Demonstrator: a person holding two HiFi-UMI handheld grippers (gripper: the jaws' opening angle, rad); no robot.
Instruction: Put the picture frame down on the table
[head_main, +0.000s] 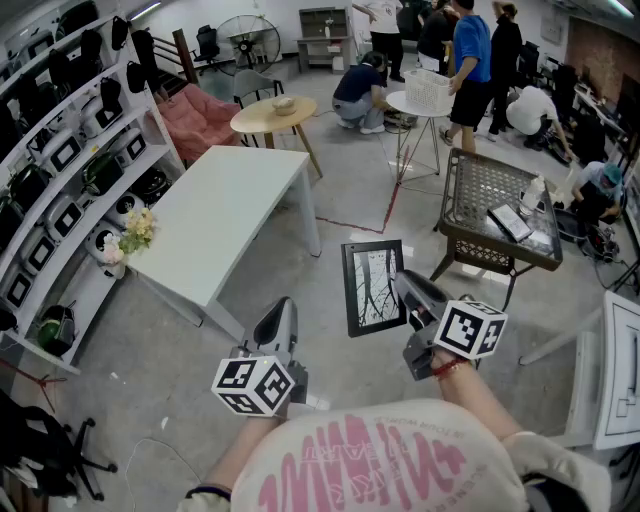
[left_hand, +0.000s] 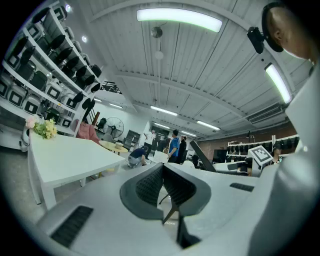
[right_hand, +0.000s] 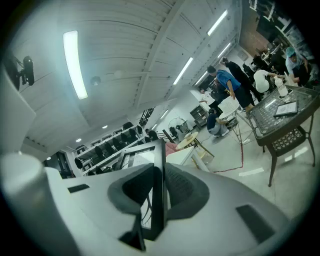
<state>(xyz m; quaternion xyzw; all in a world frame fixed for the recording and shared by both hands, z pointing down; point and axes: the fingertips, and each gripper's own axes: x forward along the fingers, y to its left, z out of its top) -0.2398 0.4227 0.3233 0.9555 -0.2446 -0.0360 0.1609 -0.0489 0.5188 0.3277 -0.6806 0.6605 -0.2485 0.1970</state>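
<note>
1. One tall shelf rack (head_main: 60, 150) runs along the left wall, stacked with dark and white appliances.
2. Beside it stands a long white counter (head_main: 230, 215), its near end towards the person.
3. Well off to the right stands a dark mesh counter (head_main: 495, 205), with a flat dark device and a white bottle on its top.
4. Between the two counters, the picture frame (head_main: 373, 287) hangs upright in the air above the grey floor. It is black-edged with a pale print of bare branches. It is near the white counter's near end but clear of it, so it is not yet set down.
5. The right claw (head_main: 408, 292) grips the frame by its right edge. In the right gripper view, that edge (right_hand: 160, 150) stands between the two pads, and both press on it.
6. The left claw (head_main: 280, 325) is held level just left of the frame, apart from it. Its jaws are closed together with nothing between them.
7. A small bunch of flowers (head_main: 135, 232) sits at the white counter's left edge, next to the rack.
</note>
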